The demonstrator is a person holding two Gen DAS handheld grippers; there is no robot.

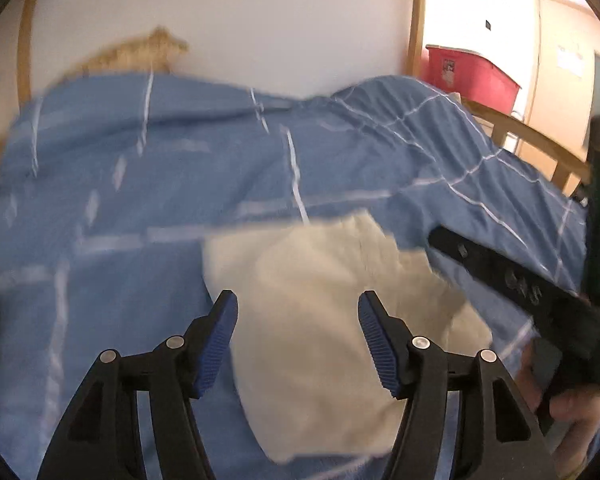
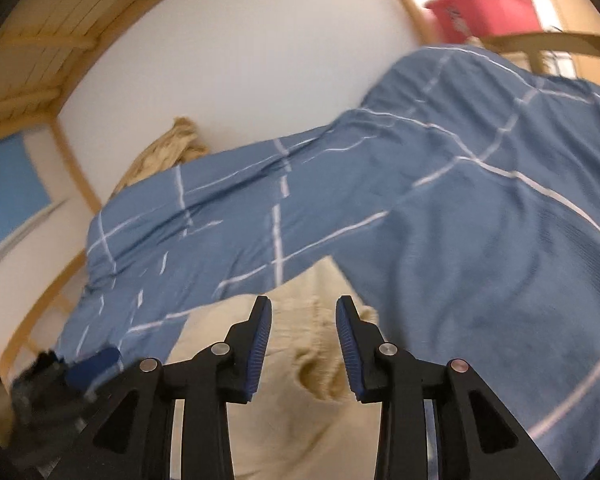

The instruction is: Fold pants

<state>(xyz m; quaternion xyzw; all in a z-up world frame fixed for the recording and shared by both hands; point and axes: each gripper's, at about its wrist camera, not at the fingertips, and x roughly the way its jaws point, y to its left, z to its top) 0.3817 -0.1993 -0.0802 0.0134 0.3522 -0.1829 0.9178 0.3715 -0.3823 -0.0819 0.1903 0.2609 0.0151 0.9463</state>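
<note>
The cream pants (image 1: 312, 280) lie folded in a bundle on a blue checked duvet (image 1: 140, 184). My left gripper (image 1: 298, 300) hovers over the bundle with its jaws wide open and nothing pressed between the blue pads. The right gripper's black body (image 1: 520, 280) reaches in from the right edge, held by a hand (image 1: 572, 408). In the right wrist view, my right gripper (image 2: 303, 302) is open just above the pants (image 2: 292, 420), with a gap on both sides of the cloth. The left gripper (image 2: 60, 372) shows there as a blur at the lower left.
The duvet (image 2: 460, 200) rises into a hump at the right. A crumpled tan cloth (image 1: 140, 54) lies against the white wall behind. A wooden bed rail (image 1: 540, 140) runs along the right, with a red bin (image 1: 468, 76) beyond it.
</note>
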